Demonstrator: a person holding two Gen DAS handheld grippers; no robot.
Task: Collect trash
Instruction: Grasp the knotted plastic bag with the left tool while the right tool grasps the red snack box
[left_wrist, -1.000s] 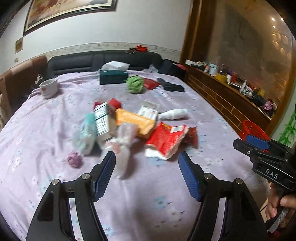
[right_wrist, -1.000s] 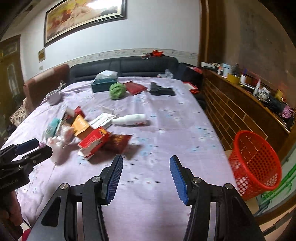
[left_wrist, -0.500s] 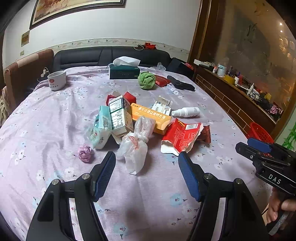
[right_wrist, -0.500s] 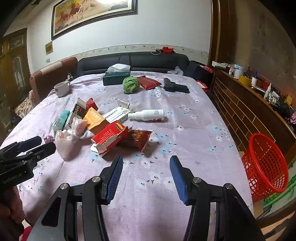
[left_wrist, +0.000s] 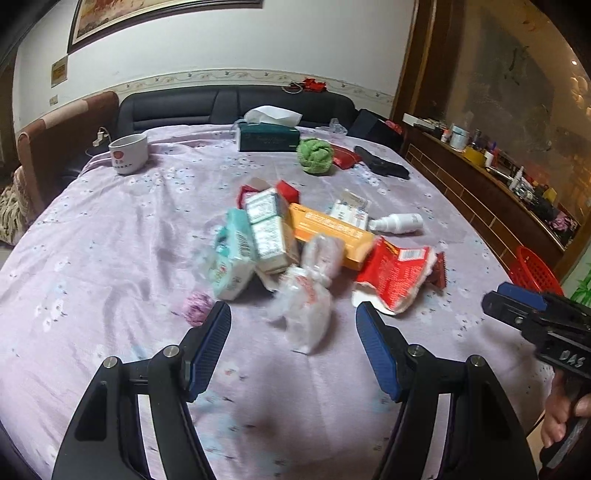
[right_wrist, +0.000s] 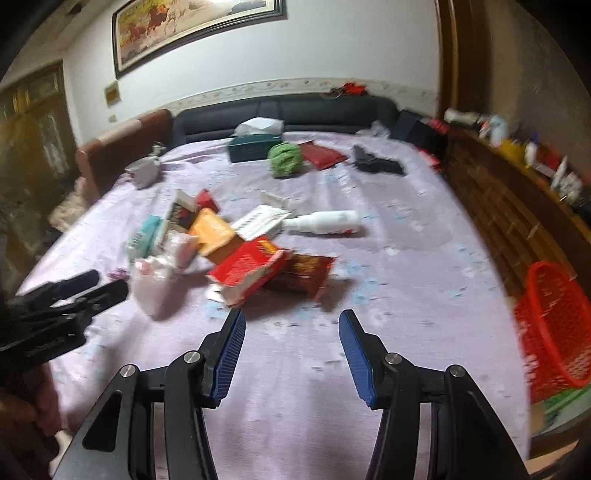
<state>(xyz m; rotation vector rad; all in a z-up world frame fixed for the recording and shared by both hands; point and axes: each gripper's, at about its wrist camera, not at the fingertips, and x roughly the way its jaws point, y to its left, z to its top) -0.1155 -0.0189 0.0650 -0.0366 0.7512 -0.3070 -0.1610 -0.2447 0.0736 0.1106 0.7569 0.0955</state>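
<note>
A heap of trash lies mid-table on the lilac cloth: a crumpled clear plastic bag (left_wrist: 306, 295), a torn red packet (left_wrist: 391, 277), an orange box (left_wrist: 328, 230), a teal pack (left_wrist: 231, 258), a white bottle (left_wrist: 399, 223) and a small pink wad (left_wrist: 197, 304). My left gripper (left_wrist: 293, 319) is open just short of the plastic bag, nothing between its fingers. My right gripper (right_wrist: 291, 325) is open and empty, hovering before the red packet (right_wrist: 251, 266) and a dark red wrapper (right_wrist: 306, 271). Each gripper shows at the edge of the other's view.
A red mesh basket (right_wrist: 554, 325) stands off the table's right edge. At the far end sit a green tissue box (left_wrist: 267, 136), a green ball (left_wrist: 316, 155), a white mug (left_wrist: 129, 153) and a black item (left_wrist: 382, 166). A cluttered wooden counter (left_wrist: 498, 192) runs along the right.
Both views have drawn nearer to the trash heap and swung slightly; the plastic bag now sits just ahead of my left fingers. Both grippers kept the same opening.
</note>
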